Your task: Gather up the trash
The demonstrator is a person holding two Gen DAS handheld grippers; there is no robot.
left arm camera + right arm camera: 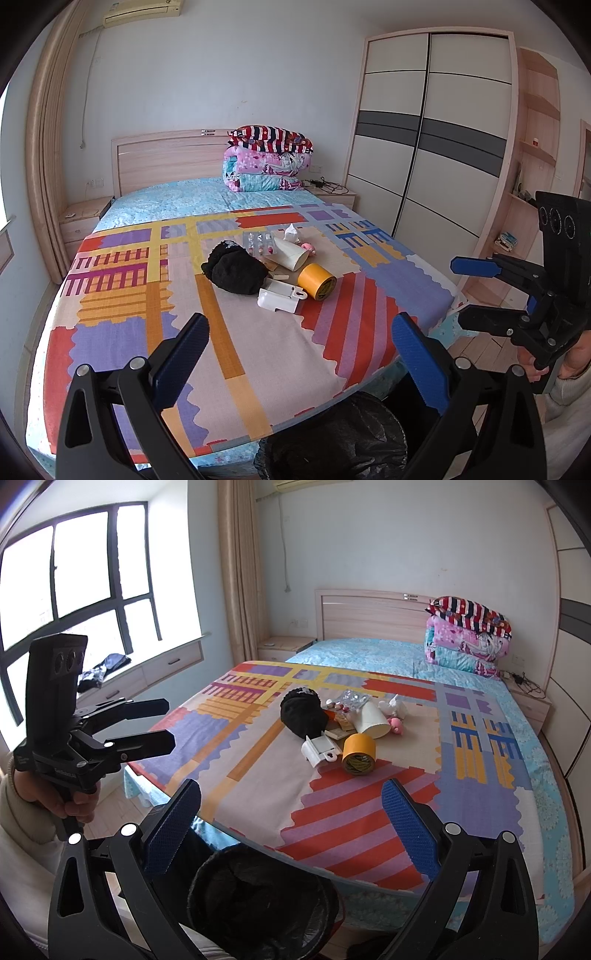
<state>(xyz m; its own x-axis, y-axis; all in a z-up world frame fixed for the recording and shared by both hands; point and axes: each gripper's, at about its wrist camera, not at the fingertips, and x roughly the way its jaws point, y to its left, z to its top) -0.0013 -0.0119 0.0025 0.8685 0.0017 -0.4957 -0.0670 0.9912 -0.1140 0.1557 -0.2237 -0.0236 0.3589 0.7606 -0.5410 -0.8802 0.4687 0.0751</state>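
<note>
Trash lies in one loose cluster on the patterned bedspread (122, 266), toward the middle of the bed and well in from every edge. The cluster holds a black bundle (236, 267) on its window side, a blister pack of pills (260, 243) behind it, a white paper cup (291, 254) lying on its side, a crumpled white tissue (292, 232), a small pink item (308, 248), a yellow tape roll (317, 282) on its side and a white plastic case (277, 297) nearest the foot edge. Case and tape roll sit just beside each other; bundle and case appear to touch.

Between the cluster and the foot edge the bedspread is bare, giving open room for an approach. A bin lined with a black bag (258, 897) stands on the floor just below the foot edge, mouth open upward.

Left gripper (299, 350) hangs over the foot edge, jaws spread wide, nothing between them. Right gripper (291, 819) hangs likewise over the foot edge above the bin, jaws spread wide and empty. Each is held by a hand (74, 801) with a pale sleeve.

Folded quilts (267, 162) are stacked at the headboard corner on the wardrobe side, well apart from the cluster. Wardrobe (432, 129) stands near that side edge, leaving a narrow floor strip.
</note>
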